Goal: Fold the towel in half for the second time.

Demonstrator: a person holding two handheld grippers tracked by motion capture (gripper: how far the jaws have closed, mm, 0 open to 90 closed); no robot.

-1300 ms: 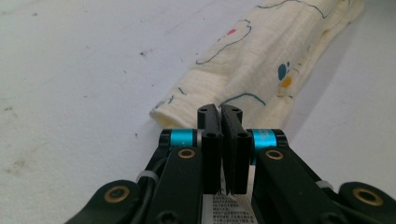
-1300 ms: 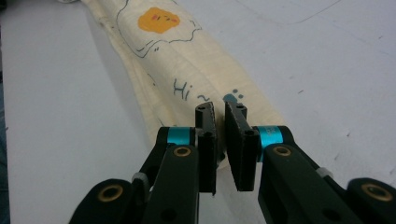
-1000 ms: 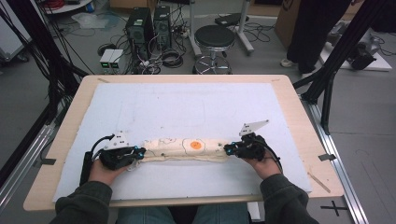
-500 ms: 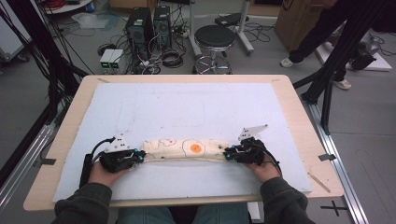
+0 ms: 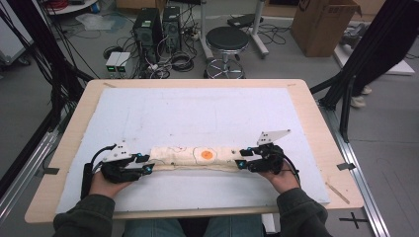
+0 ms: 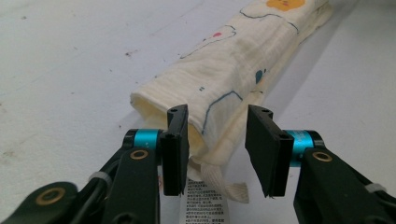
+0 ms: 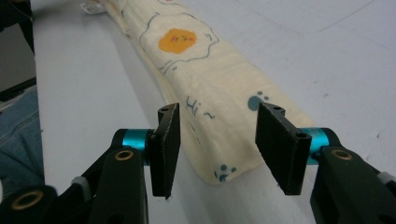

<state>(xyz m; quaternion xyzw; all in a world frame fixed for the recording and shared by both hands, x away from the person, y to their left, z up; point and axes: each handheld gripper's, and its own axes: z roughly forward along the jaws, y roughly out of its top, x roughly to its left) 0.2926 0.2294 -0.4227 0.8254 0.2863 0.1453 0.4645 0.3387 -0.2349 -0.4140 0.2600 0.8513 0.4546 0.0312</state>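
Note:
A cream cloth (image 5: 197, 157) printed with a fried egg lies folded into a long narrow strip across the near part of the white mat (image 5: 197, 111). My left gripper (image 5: 148, 167) is at the strip's left end and my right gripper (image 5: 240, 163) at its right end. In the left gripper view the jaws of my left gripper (image 6: 219, 149) have just been opening and stand apart, with the cloth's (image 6: 233, 70) end and its label (image 6: 205, 205) between them. In the right gripper view my right gripper (image 7: 217, 149) has likewise been opening; the cloth's (image 7: 210, 79) rounded end lies loose between its jaws.
The mat covers most of a wooden table (image 5: 316, 123). Beyond the far edge stand a black stool (image 5: 227, 39), computer towers (image 5: 155, 24) with cables and a cardboard box (image 5: 323, 24). Black frame poles (image 5: 346, 94) rise at the table's right.
Both hands stay at the ends of the strip, which lies where it was. A person standing in the background at the top right has moved further right.

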